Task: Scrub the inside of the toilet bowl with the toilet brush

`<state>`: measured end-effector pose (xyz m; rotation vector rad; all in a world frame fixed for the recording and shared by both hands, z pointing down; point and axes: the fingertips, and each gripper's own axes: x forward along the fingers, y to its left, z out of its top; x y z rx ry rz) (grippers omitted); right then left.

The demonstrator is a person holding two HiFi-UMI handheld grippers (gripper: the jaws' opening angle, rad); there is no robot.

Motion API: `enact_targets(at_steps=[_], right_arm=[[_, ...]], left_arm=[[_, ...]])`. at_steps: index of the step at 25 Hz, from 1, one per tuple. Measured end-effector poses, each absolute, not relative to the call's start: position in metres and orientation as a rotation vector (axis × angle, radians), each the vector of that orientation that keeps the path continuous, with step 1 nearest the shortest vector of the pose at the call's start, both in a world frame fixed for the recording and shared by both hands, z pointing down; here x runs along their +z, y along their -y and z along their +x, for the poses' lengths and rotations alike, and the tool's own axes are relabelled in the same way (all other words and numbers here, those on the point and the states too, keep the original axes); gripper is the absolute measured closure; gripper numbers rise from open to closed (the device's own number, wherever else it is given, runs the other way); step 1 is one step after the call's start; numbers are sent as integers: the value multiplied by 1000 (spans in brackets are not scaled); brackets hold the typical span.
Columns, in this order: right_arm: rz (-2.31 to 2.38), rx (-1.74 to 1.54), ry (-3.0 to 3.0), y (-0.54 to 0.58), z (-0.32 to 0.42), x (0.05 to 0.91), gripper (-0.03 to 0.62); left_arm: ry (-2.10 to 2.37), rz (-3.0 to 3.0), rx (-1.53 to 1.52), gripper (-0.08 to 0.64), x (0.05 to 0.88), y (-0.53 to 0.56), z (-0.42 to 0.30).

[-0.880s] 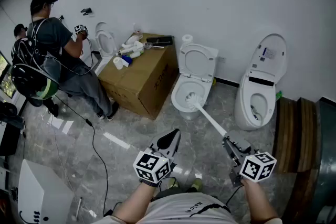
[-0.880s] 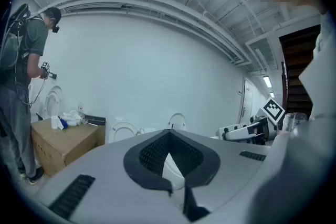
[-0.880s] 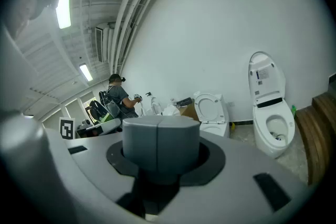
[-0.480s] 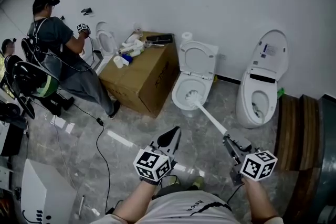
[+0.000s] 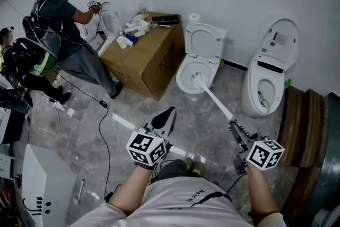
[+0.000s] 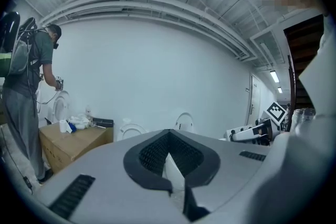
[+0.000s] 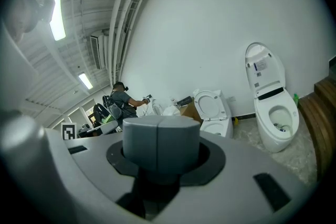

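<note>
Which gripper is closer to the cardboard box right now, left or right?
Left. The left gripper is in front of the cardboard box; the right gripper, holding the toilet brush, is farther off to its right.

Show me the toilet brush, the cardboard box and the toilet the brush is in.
toilet brush (image 5: pixel 218 104), head view, middle of its white handle.
cardboard box (image 5: pixel 159 66), head view, its side face.
toilet (image 5: pixel 204 42), head view, its raised lid.

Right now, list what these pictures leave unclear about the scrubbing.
- Head view: where the brush bristles touch inside the toilet is too small to judge.
- Right gripper view: the shut right tongs hide the brush handle.
- Left gripper view: the left tongs block the toilet bowl.
</note>
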<state>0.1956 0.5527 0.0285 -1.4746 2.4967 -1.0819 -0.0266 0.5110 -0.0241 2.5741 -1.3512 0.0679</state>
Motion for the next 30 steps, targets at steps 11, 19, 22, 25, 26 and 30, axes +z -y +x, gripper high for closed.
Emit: enact_targets(at_steps=[11,19,22,25,26,30], right_arm=[[-1528,-1141,-2466,-517,198,44,436],[-1564,-1216,-2462,-442,177,65,436],[-1582,-1252,-2458,-403,160,75,436],[-1595,-1287,-2448,-361,143,84,436],[-1600,-1295,-2441,-349,139,86,436],[-1629,-1325,-2410,-308,125,94,436]], left_arm=[[1356,2560,32,554,-14,-461,-37],[1336,2553,58,554,4,-376,-55],[1325,2555,76,554,15,-332,-70],[1299,2571,86,554,25,-284,-81],[1284,2581,92,554,28,-269,-84],[1217,2616,114,554,40,-221,-89]])
